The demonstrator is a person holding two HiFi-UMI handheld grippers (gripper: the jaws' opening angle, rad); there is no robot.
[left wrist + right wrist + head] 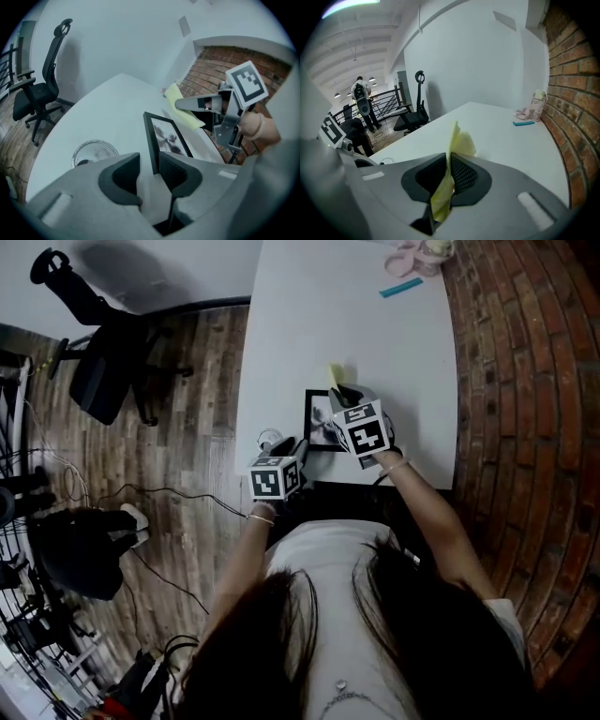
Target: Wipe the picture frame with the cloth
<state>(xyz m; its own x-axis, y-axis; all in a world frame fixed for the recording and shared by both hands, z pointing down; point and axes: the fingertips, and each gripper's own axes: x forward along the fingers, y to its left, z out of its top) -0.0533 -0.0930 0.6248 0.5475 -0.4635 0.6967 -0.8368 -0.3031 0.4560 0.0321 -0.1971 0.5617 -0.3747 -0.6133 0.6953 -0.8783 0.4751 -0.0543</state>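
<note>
Clamps cloth point(461, 143) in right gripper point(448, 164); straddles frame point(166, 136) corner with left gripper point(149, 171), jaws apart. Risks skidding frame off desk's point(309, 315) near edge under wiping, or into glass point(95, 152).

Head view: the right gripper point(345, 393) hides the picture frame's point(317, 420) right part and most of the cloth point(336, 374); pink items point(417, 257) at the top edge are cropped, too small to identify.
</note>
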